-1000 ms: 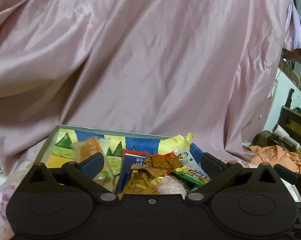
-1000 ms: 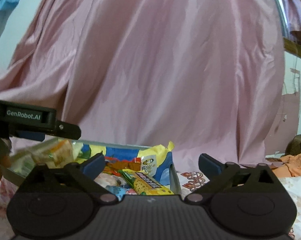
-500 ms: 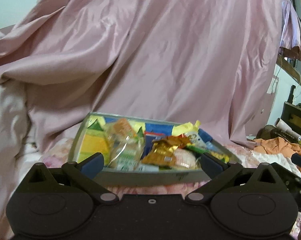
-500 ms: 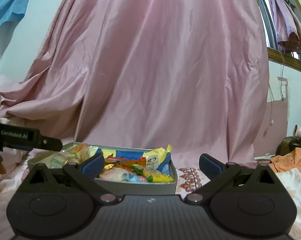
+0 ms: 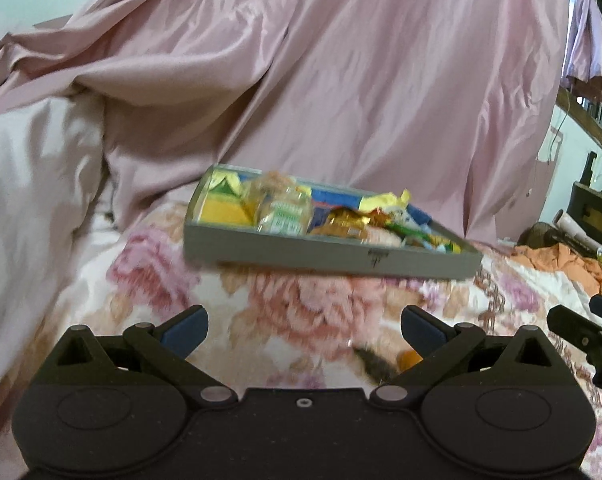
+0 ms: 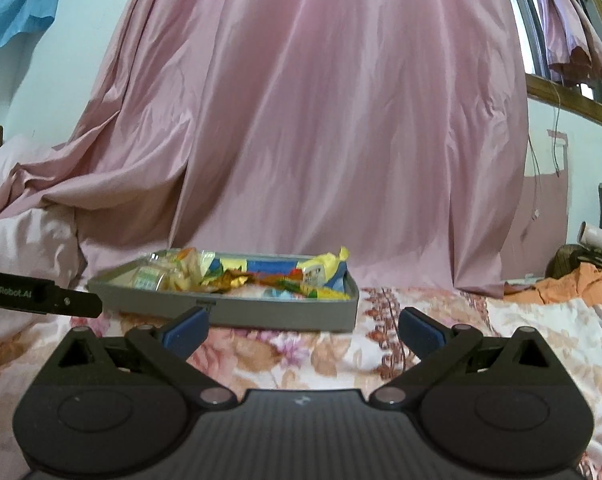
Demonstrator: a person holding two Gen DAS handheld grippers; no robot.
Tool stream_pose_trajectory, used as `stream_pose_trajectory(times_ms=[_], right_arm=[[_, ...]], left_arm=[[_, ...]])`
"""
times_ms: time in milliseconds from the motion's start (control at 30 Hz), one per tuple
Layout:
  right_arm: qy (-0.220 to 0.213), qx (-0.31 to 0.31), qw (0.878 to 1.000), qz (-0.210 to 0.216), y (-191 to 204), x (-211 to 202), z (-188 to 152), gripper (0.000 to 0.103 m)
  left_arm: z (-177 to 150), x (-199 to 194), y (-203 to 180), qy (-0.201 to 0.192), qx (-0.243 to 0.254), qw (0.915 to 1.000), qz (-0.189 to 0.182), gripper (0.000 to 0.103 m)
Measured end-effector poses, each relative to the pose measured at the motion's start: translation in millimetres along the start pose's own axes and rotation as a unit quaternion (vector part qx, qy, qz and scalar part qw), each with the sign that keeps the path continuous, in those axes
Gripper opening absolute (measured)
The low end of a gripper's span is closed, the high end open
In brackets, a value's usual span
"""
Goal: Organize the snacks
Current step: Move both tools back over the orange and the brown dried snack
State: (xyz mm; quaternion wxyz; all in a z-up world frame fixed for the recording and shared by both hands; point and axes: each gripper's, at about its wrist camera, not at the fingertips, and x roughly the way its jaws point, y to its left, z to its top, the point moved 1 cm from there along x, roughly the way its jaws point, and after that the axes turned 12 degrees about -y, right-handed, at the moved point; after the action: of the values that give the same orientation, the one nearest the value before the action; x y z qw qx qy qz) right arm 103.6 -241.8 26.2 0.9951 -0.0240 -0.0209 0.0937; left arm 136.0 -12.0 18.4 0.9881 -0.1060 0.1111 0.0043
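- The grey tray (image 5: 285, 246) sits on a flowered bedspread (image 5: 301, 312), well ahead of both tools and in front of a hanging pink curtain (image 6: 321, 120).
- The snacks (image 5: 341, 218) are heaped inside the tray: a clear packet (image 5: 281, 210) of pale pieces towards its left end, gold wrappers in the middle, a yellow packet (image 6: 321, 266) towards the right (the left view is blurred).
- The left hand-held gripper (image 5: 303, 326) is spread wide, with nothing between its blue pads.
- The right hand-held gripper (image 6: 303, 326) is likewise wide apart and empty.
- Orange cloth (image 6: 581, 284) lies on the far right of the bed.
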Motion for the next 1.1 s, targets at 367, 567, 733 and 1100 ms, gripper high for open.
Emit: stream_pose_trajectory(times_ms=[367, 567, 733, 1100], right_arm=[[0.052, -0.003, 0.999, 0.003, 12, -28, -27, 0.103], [0.083, -0.004, 0.996, 0.012, 24, -36, -39, 0.103], [0.11, -0.009, 0.994, 0.022, 31, -38, -50, 0.103], [0.162, -0.015, 0.986, 0.032, 40, -24, -68, 0.103]], left_arm=[[-34, -23, 10, 0.055, 0.012, 0.9982, 0.021, 0.102], [-45, -27, 8, 0.087, 0.025, 0.9957, 0.02, 0.102], [-52, -24, 7, 0.104, 0.034, 0.9938, 0.015, 0.102], [-60, -9, 15, 0.123, 0.043, 0.9914, 0.014, 0.102]])
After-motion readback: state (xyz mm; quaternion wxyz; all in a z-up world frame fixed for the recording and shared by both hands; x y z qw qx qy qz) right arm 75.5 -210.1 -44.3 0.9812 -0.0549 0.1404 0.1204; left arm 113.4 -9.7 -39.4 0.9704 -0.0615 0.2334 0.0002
